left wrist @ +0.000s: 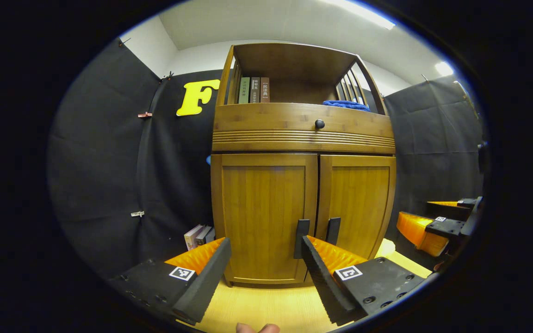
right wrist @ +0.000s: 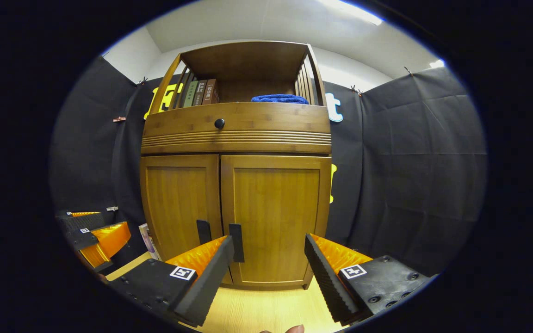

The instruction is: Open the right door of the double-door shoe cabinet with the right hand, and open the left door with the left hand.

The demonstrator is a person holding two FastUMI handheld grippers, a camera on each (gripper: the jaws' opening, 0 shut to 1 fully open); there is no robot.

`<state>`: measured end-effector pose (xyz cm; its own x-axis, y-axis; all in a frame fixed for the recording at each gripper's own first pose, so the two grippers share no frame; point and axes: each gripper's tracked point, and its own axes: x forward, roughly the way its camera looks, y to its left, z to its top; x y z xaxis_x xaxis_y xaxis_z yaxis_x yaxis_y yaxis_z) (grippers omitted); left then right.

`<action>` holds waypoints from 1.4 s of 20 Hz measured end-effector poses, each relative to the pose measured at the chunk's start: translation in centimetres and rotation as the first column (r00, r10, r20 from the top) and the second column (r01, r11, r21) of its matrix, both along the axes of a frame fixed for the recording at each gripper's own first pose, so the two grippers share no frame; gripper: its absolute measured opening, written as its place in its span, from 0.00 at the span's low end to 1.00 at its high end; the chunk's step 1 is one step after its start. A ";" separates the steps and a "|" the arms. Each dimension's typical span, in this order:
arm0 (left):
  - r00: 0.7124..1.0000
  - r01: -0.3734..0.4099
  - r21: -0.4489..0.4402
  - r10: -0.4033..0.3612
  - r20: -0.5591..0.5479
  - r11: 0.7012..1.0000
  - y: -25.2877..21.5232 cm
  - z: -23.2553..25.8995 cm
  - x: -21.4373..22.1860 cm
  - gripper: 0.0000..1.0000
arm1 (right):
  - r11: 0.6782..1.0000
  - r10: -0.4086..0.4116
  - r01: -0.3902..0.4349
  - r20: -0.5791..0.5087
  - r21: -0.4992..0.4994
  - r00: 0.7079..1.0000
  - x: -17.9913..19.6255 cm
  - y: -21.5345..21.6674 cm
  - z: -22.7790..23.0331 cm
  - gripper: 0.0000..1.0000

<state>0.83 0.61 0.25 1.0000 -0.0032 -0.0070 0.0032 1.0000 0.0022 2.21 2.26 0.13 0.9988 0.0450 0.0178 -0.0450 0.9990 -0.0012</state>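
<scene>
Doors (right wrist: 229,217) shut; both grippers apparently open, short.

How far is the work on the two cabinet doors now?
Nothing is done yet: the left door and right door are both shut. In hand: the left gripper and right gripper are open in front of the doors, touching no handle. Left: open the right door, then the left one.

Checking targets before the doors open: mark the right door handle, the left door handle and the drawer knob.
right door handle (right wrist: 236,243), right gripper view, middle of the bar.
left door handle (left wrist: 301,238), left gripper view, middle of the bar.
drawer knob (right wrist: 219,123), right gripper view, its round face.
</scene>
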 end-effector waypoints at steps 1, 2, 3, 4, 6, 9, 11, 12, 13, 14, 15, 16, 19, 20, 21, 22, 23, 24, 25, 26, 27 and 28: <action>1.000 0.000 -0.001 0.000 0.000 1.000 0.1 0.1 0.0 0.94 | 1.000 0.008 -0.008 0.003 0.002 1.000 0.5 0.3 -0.1 0.98; 1.000 0.000 -0.001 0.000 0.000 1.000 0.3 0.0 0.0 0.94 | 1.000 0.018 -0.018 -0.001 0.009 1.000 0.9 0.6 -0.2 0.96; 1.000 0.000 0.000 0.000 0.000 1.000 0.4 0.0 0.2 0.92 | 0.999 0.028 -0.028 -0.002 0.017 1.000 1.4 1.0 -0.3 0.98; 1.000 -0.001 0.003 0.001 -0.001 1.000 0.5 -0.1 0.2 0.92 | 0.999 0.034 -0.034 0.000 0.020 0.999 2.0 1.3 -0.4 0.98; 1.000 -0.003 0.007 0.003 -0.004 1.000 0.7 -0.2 0.2 0.94 | 0.998 0.057 -0.056 0.000 0.025 0.998 3.5 2.2 -0.9 0.98; 1.000 -0.008 0.004 0.008 -0.009 1.000 1.2 -0.5 0.5 0.94 | 0.994 0.097 -0.096 -0.006 0.055 0.995 5.8 4.0 -2.0 0.96; 1.000 -0.011 0.002 0.011 -0.011 1.000 1.4 -0.6 0.6 0.92 | 0.992 0.113 -0.111 -0.018 0.066 0.993 7.4 5.0 -3.1 0.96; 1.000 -0.013 0.001 0.013 -0.011 1.000 1.5 -0.8 0.7 0.92 | 0.992 0.111 -0.109 -0.026 0.063 0.993 8.4 5.3 -3.7 0.98; 1.000 -0.013 0.001 0.013 -0.012 1.000 1.7 -0.9 0.8 0.92 | 0.993 0.109 -0.107 -0.038 0.055 0.993 9.4 5.4 -4.5 0.98; 1.000 -0.015 0.001 0.015 -0.014 1.000 1.9 -1.0 0.9 0.92 | 0.993 0.106 -0.103 -0.055 0.051 0.993 10.3 5.7 -5.2 0.98; 1.000 -0.017 0.001 0.017 -0.015 1.000 2.0 -1.0 1.0 0.94 | 0.993 0.108 -0.105 -0.066 0.046 0.992 10.9 6.0 -5.9 0.98; 1.000 -0.019 0.001 0.019 -0.016 1.000 2.2 -1.2 1.0 0.92 | 0.993 0.113 -0.111 -0.069 0.041 0.991 11.6 6.4 -6.2 0.98; 0.999 -0.026 -0.001 0.026 -0.021 1.000 2.8 -1.5 1.2 0.94 | 0.993 0.117 -0.114 -0.087 0.039 0.989 13.4 6.9 -8.1 0.98; 0.999 -0.030 -0.002 0.030 -0.023 1.000 3.1 -1.7 1.2 0.94 | 0.993 0.112 -0.108 -0.098 0.043 0.989 14.0 6.9 -8.7 0.98; 0.999 -0.033 -0.004 0.033 -0.025 0.999 3.4 -1.7 1.3 0.94 | 0.994 0.104 -0.099 -0.106 0.047 0.989 14.7 6.9 -9.3 0.98; 0.999 -0.038 -0.006 0.038 -0.026 0.999 3.6 -1.9 1.3 0.94 | 0.994 0.100 -0.095 -0.111 0.052 0.989 15.2 7.0 -9.7 0.81; 0.999 -0.044 -0.009 0.044 -0.027 0.999 3.9 -2.0 1.4 0.94 | 0.994 0.097 -0.092 -0.113 0.054 0.989 15.8 7.1 -9.9 0.80; 0.998 -0.049 -0.010 0.049 -0.030 0.999 4.1 -2.1 1.3 0.94 | 0.995 0.093 -0.088 -0.112 0.053 0.989 16.2 7.2 -10.0 0.69; 0.998 -0.053 -0.011 0.052 -0.032 0.999 4.3 -2.2 1.4 0.94 | 0.995 0.088 -0.083 -0.113 0.051 0.990 16.7 7.3 -10.2 0.65; 0.998 -0.054 -0.011 0.054 -0.036 0.998 4.4 -2.4 1.5 0.95 | 0.995 0.084 -0.078 -0.124 0.056 0.989 17.4 7.5 -10.7 0.60; 0.998 -0.056 -0.010 0.055 -0.039 0.998 4.6 -2.5 1.6 0.94 | 0.995 0.083 -0.075 -0.138 0.063 0.987 17.7 7.8 -11.1 0.56; 0.997 -0.058 -0.010 0.058 -0.041 0.998 4.7 -2.6 1.6 0.95 | 0.995 0.083 -0.073 -0.146 0.069 0.986 17.9 8.0 -11.5 0.53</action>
